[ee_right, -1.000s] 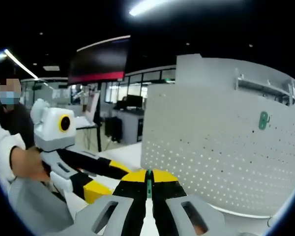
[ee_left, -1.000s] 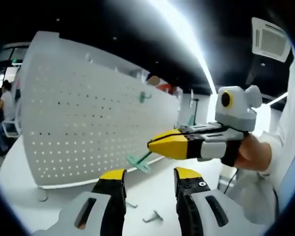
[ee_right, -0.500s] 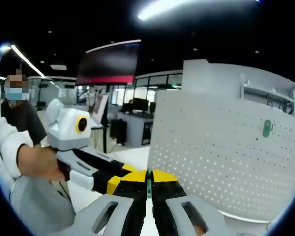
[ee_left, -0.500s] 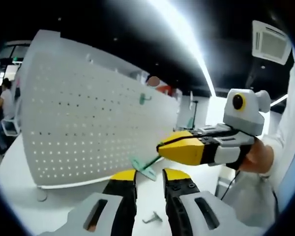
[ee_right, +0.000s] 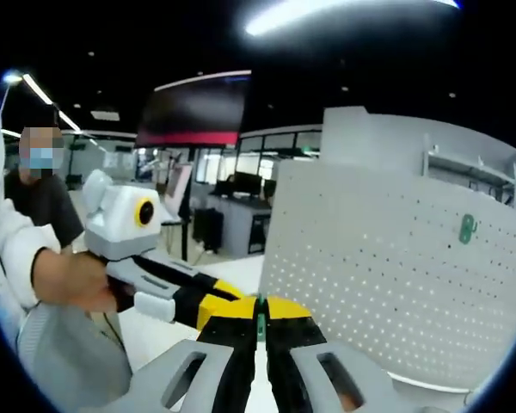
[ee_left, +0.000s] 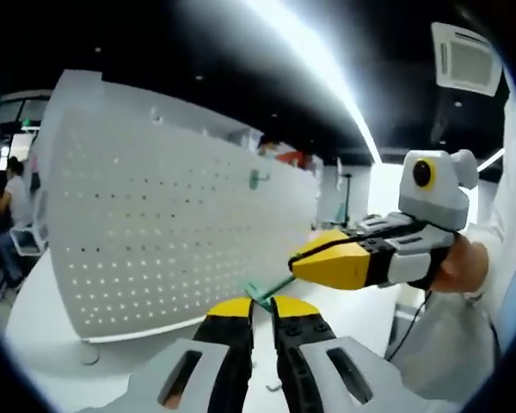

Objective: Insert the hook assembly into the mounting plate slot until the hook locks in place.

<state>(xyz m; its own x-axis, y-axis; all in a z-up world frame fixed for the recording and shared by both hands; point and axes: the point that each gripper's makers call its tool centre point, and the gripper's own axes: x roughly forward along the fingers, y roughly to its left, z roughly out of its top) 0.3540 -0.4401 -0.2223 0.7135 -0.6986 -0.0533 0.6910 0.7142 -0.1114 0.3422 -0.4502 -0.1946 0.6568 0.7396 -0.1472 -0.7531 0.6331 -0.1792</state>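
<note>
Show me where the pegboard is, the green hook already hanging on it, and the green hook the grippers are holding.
pegboard [ee_left: 155,241], left gripper view, on its perforated face.
mounted green hook [ee_right: 467,229], right gripper view, on its plate.
held green hook [ee_left: 273,288], left gripper view, on the stem between both grippers.

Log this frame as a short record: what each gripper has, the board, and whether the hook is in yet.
right gripper: shut on the green hook
left gripper: jaws nearly shut on the same hook's plate end
pegboard: white, upright on the table
already mounted: one green hook on board
insertion: not yet done; hook held clear of the board
</note>
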